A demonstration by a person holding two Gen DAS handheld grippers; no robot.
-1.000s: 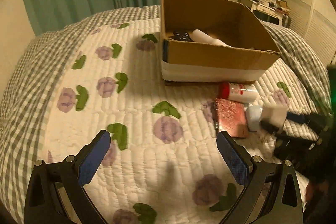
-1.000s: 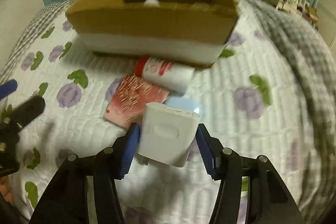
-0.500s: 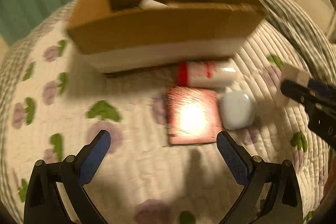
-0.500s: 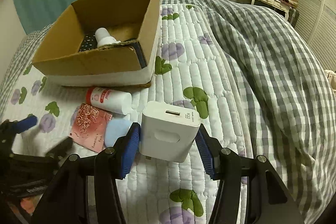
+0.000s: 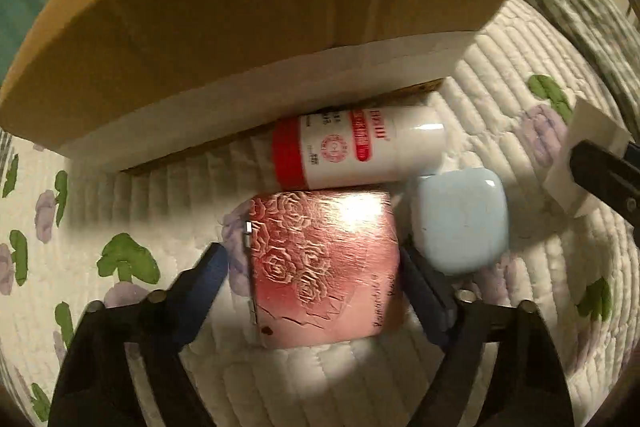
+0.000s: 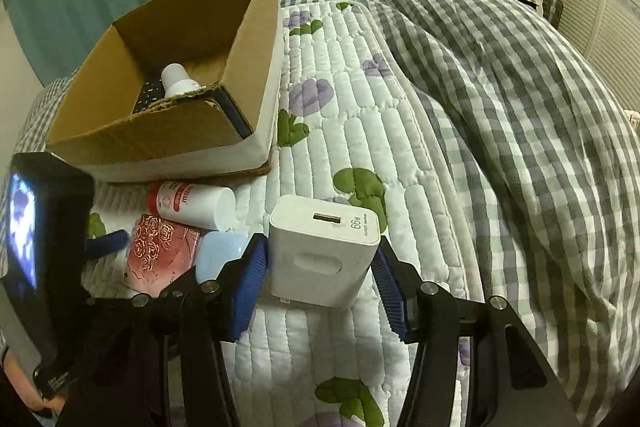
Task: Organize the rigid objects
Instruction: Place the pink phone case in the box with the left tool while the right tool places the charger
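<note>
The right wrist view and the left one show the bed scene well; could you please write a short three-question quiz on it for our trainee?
1. True or false: the right tool holds the white charger.
2. What lies between the fingers of the left tool? A) pink rose-embossed case B) pale blue case C) red-and-white bottle
3. Fill in: the red-and-white bottle lies on the quilt beside the cardboard ____.

Key: 1 true; 2 A; 3 box.

one box (image 6: 160, 131), two bottles (image 6: 192, 205), one charger (image 6: 320, 251)
</note>
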